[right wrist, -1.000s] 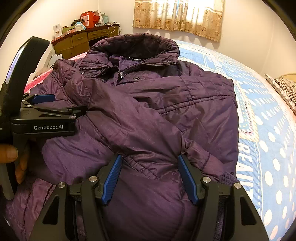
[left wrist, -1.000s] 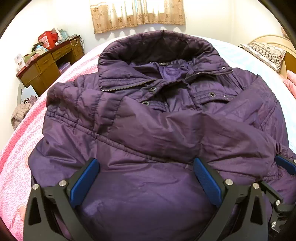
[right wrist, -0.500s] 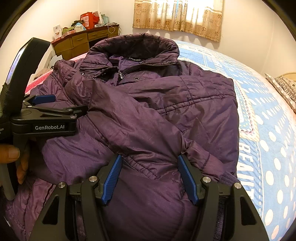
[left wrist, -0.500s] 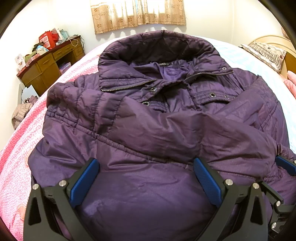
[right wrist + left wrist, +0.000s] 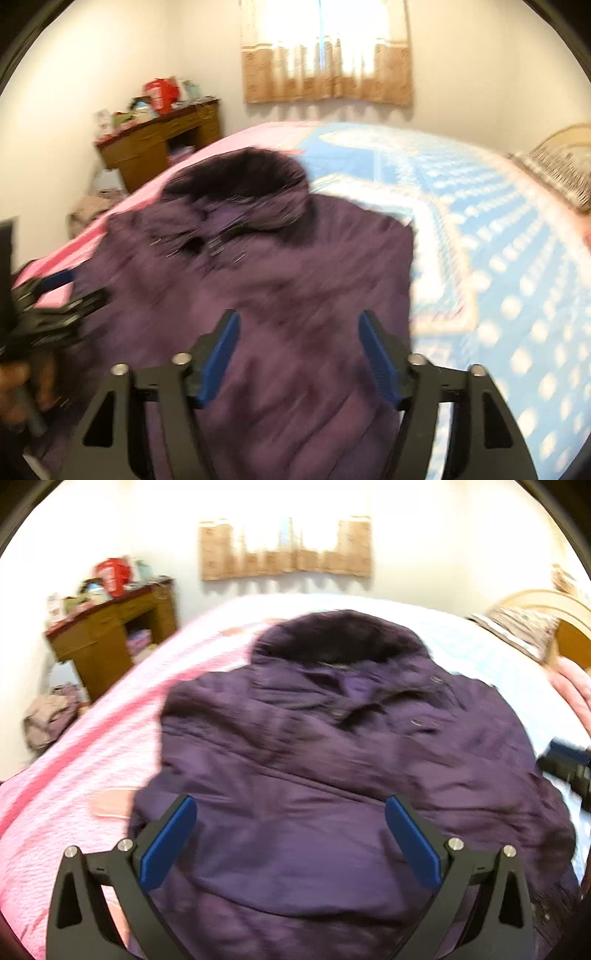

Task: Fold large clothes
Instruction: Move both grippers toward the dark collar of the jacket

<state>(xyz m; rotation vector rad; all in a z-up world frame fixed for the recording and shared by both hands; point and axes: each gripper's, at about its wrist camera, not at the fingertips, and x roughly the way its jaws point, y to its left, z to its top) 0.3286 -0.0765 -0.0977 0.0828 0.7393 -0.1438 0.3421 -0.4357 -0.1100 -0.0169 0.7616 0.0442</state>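
Note:
A dark purple padded jacket (image 5: 332,760) lies on the bed with its hood at the far end and its sleeves folded across the front; it also shows in the right wrist view (image 5: 280,280). My left gripper (image 5: 291,834) is open and empty above the jacket's lower part. My right gripper (image 5: 299,354) is open and empty above the jacket's lower right part. Each gripper shows at the edge of the other's view, the right one (image 5: 569,768) and the left one (image 5: 48,314). Both views are motion-blurred.
The bed has a pink cover (image 5: 92,760) on the left and a blue dotted one (image 5: 498,258) on the right. A wooden desk (image 5: 107,635) with clutter stands against the far left wall. A pillow (image 5: 521,631) and headboard lie at the right.
Both grippers have pulled back and up from the jacket, which now looks smaller and farther. Both views have turned blurry. The jaws stay open.

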